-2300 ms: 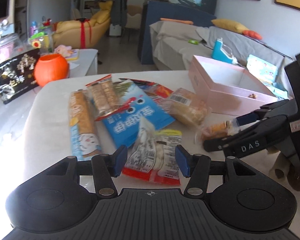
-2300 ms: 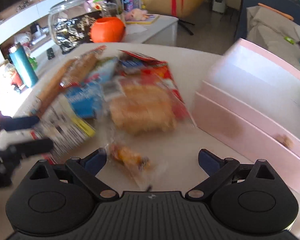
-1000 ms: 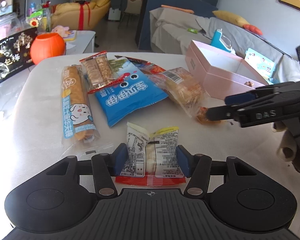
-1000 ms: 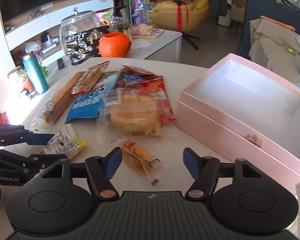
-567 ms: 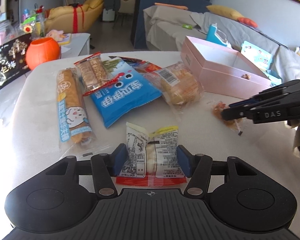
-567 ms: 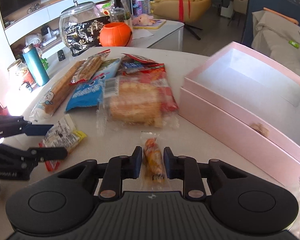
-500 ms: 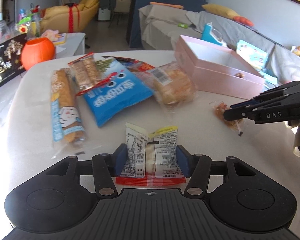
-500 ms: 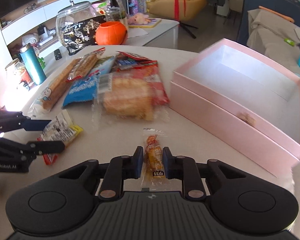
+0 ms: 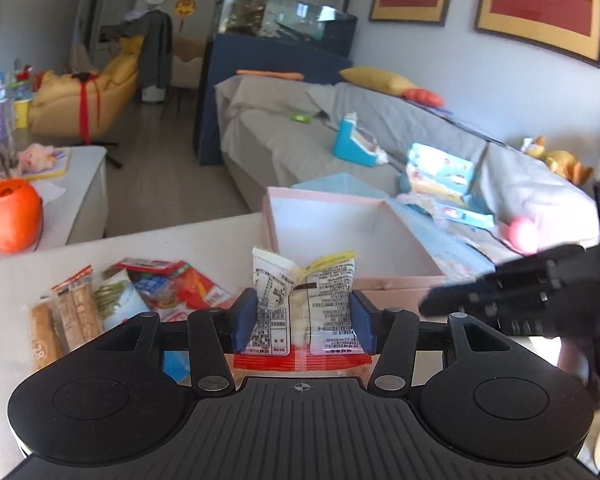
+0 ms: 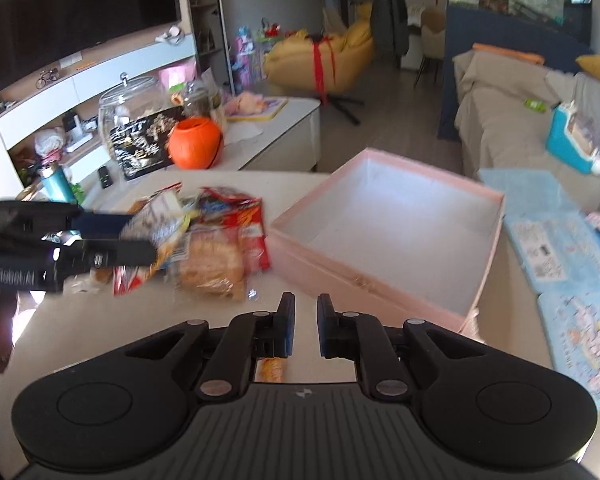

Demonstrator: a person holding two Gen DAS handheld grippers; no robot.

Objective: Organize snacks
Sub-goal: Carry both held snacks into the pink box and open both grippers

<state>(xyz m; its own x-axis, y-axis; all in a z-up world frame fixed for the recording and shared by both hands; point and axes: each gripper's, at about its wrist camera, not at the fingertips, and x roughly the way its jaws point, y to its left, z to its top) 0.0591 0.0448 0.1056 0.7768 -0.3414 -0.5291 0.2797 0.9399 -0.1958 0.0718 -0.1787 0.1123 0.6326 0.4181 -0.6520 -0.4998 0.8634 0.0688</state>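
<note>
My left gripper (image 9: 302,322) is shut on a small white, yellow and red snack packet (image 9: 304,312) and holds it lifted, in front of the open pink box (image 9: 364,280). In the right wrist view the left gripper (image 10: 116,240) with its packet (image 10: 160,228) hangs over the snack pile. My right gripper (image 10: 303,328) is nearly closed; an orange snack stick (image 10: 271,370) shows just behind its left finger, and I cannot see whether the pads hold it. The pink box (image 10: 340,264) is empty, right ahead of the right gripper.
Several snack packets (image 9: 112,300) lie on the white table (image 9: 12,280), with a bread pack (image 10: 212,264) nearest the box. An orange pumpkin pot (image 10: 196,142), a glass jar (image 10: 128,116) and a blue bottle (image 10: 58,184) stand at the far left. Blue booklets (image 10: 560,248) lie right of the box.
Both grippers have lifted and swung toward the pink box. The left one carries its packet up off the table. The right one closed on the orange stick earlier and now hides most of it.
</note>
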